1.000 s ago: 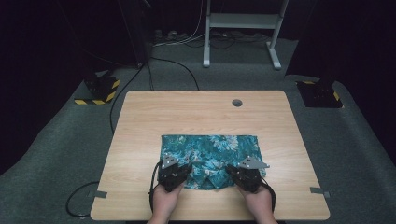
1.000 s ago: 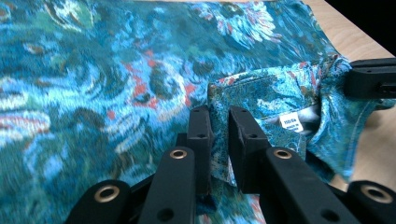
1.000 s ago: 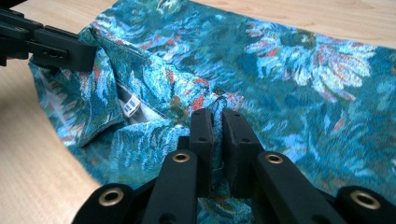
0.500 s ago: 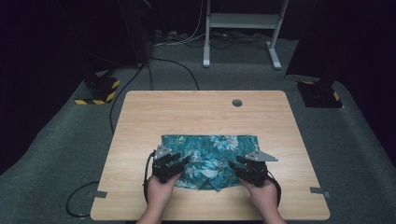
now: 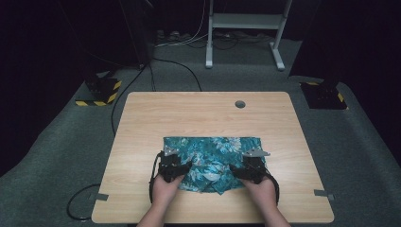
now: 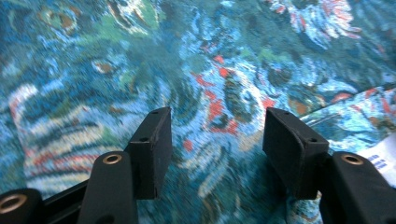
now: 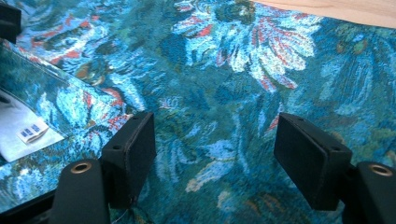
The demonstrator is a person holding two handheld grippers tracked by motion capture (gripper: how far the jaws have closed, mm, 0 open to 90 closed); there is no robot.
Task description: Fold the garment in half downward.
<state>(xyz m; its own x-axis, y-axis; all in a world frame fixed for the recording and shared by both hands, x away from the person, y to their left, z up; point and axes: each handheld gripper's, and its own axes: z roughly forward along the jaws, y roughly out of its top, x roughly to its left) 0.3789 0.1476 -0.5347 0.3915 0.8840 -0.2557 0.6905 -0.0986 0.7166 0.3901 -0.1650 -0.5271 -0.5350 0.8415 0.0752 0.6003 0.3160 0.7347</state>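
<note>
Since the earlier frame both tongs, left [image 5: 182,169] and right [image 5: 238,171], are drawn back toward the near edge of the table [image 5: 142,118] with jaws just opened and nothing gripped, while the folded cloth [image 5: 213,153] is left lying crosswise directly beneath and ahead of them.

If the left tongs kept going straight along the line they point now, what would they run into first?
Most likely the teal floral cloth itself. The left tongs stand open just above it, aimed down and forward over the fabric, with nothing between the jaws and the cloth. How steeply they tilt is hard to judge.
</note>
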